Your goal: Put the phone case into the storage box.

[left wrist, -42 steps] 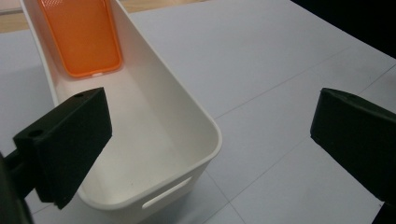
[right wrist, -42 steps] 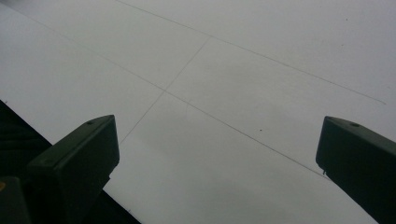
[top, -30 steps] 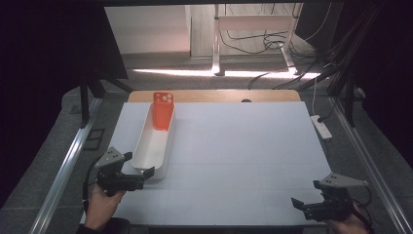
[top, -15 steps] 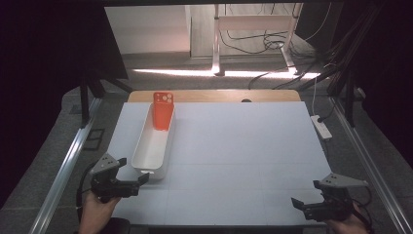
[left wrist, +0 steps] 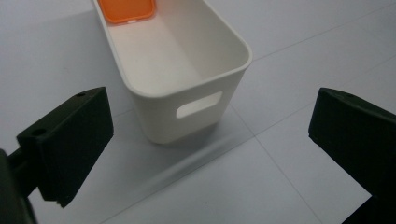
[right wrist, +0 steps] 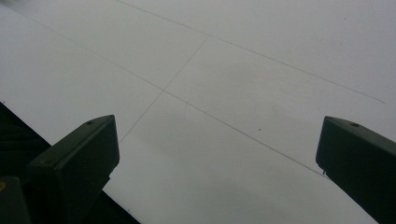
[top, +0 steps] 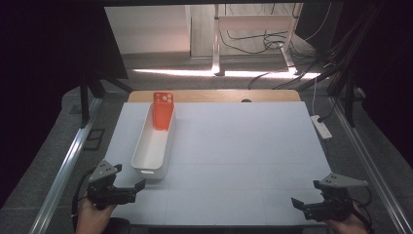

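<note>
White plastic bin [top: 152,148], long and narrow, lies on the table [top: 243,146] at its left side, long axis running away from the person. Near end wall has a slot handle, seen in the left gripper view [left wrist: 198,104]. Orange phone case [top: 163,110] stands at the bin's far end, leaning against the far wall, camera cut-outs uppermost; its lower edge sits inside the bin [left wrist: 129,9]. Rest of the bin's floor is bare.

Left gripper [top: 139,186]: held low at the table's near left corner, just short of the bin's near end, pointing toward it. Jaws wide apart, nothing between them; in its own view the two black jaws frame the bin's near end wall without touching it. Gap between jaw tips and the bin is small but clear.

Right gripper [top: 296,203]: at the near right corner of the table, well apart from the bin and case. Jaws wide apart, holding nothing; its own view looks onto bare grey table surface [right wrist: 224,84] with thin seam lines, the near table edge at lower left.

Beyond the table's right edge lies a white power strip [top: 322,126] on the floor.
</note>
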Available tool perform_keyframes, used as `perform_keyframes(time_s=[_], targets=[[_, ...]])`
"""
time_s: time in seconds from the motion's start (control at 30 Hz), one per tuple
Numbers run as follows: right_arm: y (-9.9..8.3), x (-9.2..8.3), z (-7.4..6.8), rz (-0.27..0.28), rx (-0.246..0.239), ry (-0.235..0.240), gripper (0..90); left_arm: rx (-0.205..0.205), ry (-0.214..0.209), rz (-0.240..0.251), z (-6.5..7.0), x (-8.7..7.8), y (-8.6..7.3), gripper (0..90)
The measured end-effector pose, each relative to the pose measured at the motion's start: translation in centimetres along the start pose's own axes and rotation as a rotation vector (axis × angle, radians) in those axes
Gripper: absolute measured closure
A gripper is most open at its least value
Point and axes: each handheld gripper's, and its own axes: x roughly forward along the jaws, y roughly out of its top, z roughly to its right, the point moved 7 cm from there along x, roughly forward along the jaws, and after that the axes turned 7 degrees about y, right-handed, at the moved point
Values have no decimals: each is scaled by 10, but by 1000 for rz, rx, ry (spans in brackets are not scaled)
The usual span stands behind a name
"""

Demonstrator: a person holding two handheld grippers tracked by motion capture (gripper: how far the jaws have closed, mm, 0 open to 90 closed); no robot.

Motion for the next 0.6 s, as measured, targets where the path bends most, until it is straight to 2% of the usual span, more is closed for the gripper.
perform_keyframes(time_s=[0.33, 0.6], targets=[[0, 0, 0, -2, 2, -1, 0, -7, 16, -24, -3, -2, -13, 5], [0, 0, 0, -4, 4, -2, 0, 30, 47, -50, -3, -2, -20, 1]])
